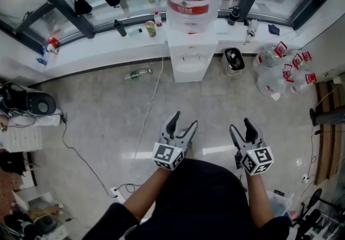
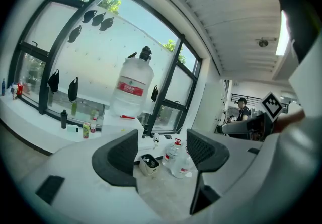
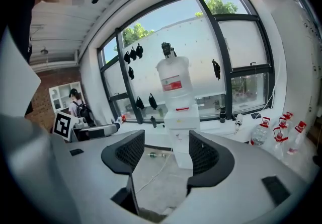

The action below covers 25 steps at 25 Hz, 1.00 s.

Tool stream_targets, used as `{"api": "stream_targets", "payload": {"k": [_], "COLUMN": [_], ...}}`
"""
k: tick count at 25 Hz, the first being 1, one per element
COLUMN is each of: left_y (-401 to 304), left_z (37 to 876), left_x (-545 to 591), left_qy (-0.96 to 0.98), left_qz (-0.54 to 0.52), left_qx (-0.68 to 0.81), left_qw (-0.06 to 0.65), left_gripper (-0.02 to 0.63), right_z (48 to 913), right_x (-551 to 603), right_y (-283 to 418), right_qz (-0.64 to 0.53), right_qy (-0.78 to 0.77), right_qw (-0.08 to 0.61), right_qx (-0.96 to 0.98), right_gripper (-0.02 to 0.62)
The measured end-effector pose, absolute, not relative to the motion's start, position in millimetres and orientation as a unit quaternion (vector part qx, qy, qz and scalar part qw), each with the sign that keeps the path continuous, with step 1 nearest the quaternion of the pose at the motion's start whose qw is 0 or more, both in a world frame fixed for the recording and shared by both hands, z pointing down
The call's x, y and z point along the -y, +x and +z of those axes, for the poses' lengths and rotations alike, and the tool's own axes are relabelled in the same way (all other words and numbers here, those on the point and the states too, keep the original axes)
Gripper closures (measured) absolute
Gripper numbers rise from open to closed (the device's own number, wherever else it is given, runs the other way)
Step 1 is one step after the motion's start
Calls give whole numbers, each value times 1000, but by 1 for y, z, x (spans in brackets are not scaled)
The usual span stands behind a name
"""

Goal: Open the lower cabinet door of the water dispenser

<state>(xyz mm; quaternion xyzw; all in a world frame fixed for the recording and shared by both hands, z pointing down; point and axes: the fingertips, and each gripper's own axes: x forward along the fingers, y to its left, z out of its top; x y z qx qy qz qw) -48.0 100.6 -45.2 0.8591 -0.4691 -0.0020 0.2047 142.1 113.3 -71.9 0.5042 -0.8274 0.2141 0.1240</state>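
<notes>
right hand-held gripper (image 3: 167, 155) jaws apart, empty, framing the water dispenser (image 3: 181, 122) well ahead by the window.

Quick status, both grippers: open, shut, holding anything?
Left gripper: open, nothing between its jaws.
Right gripper: open, nothing between its jaws.

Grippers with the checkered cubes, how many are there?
2. The left gripper is low in the head view, left of centre over the floor; the right gripper is beside it, to its right. Both are open and empty.
</notes>
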Motion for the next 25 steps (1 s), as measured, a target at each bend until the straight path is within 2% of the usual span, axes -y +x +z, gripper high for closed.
{"api": "stream_targets", "payload": {"k": [11,25], "left_y": [-78,-69], "left_z": [-28,-28], "left_x": [-41,-5], "left_qy": [858,834], "left_qz": [-7,-7], "left_qx": [464,506], "left_qw": [220,219], "left_gripper": [325,325], "right_z": [-61,-50], "right_x": [-55,10], "right_y": [112,128], "right_qz": [212,214], "right_qy": [506,475], "right_qw": [142,135], "right_qx": [824,843], "right_gripper": [353,353]}}
